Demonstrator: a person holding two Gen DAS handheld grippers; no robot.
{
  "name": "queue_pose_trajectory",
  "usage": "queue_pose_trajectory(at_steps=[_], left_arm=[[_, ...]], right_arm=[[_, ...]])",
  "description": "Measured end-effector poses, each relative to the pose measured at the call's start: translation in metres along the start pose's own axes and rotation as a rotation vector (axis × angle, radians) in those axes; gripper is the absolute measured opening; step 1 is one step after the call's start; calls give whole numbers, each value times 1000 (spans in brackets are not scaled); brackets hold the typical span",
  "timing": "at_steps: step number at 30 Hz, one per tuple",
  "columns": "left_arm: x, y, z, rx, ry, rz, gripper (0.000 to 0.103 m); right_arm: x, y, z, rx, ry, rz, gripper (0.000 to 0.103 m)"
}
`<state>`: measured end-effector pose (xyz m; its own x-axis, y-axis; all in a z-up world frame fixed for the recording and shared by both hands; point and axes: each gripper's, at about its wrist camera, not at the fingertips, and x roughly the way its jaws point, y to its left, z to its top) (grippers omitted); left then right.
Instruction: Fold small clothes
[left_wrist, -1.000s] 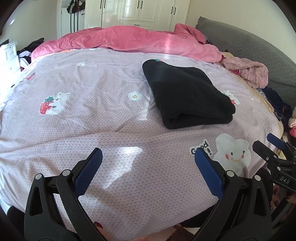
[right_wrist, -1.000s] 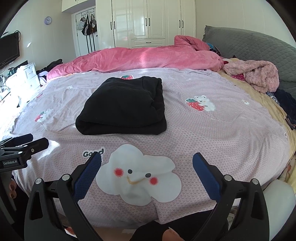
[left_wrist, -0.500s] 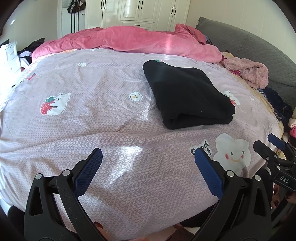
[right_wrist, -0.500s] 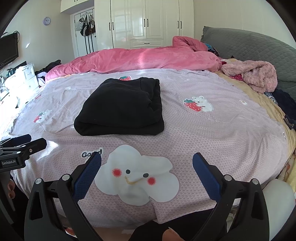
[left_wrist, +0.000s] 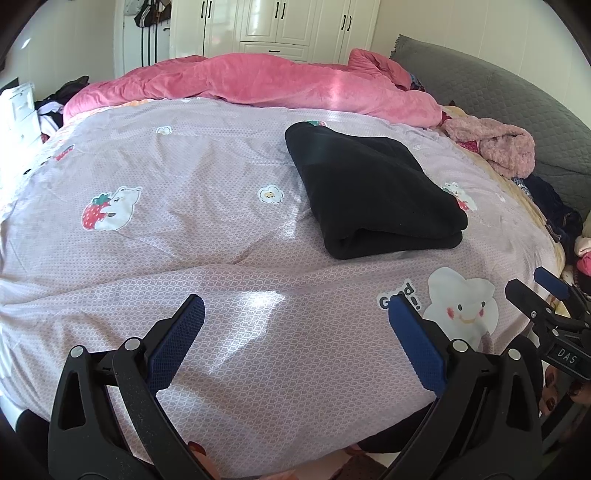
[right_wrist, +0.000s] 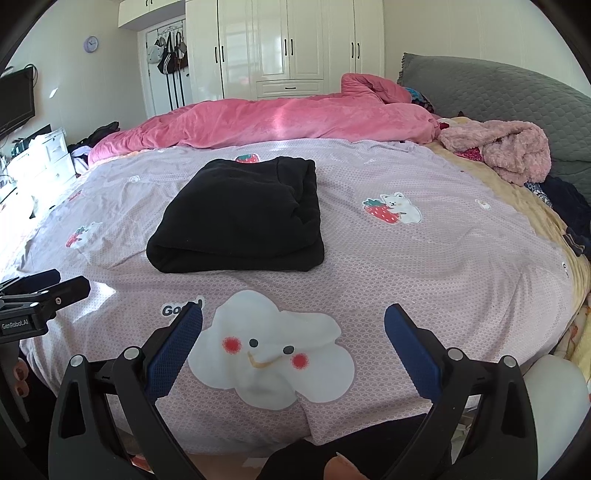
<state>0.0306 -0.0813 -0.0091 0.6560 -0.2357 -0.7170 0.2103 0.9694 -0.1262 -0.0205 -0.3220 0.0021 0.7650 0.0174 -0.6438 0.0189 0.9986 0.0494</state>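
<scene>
black fleece garment (right_wrist: 236, 218) lies folded into a neat rectangle on our lilac patterned bedsheet (left_wrist: 221, 258); left gripper (left_wrist: 293, 343) and right gripper (right_wrist: 293, 345) both spread, empty; we judge folding complete.

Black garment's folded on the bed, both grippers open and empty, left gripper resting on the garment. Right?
Not quite. The left gripper is not resting on the black garment; the left wrist view shows it at the near edge of the bed, clear of the garment. The rest holds: garment folded, right gripper open too, both empty.
</scene>
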Motion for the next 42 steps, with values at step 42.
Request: queue_pose_trajectory(at_steps=[42], left_arm=[[-3,2,-1,11,1,-5,94]], right_arm=[[-1,0,-3,-6,3,-9,98]])
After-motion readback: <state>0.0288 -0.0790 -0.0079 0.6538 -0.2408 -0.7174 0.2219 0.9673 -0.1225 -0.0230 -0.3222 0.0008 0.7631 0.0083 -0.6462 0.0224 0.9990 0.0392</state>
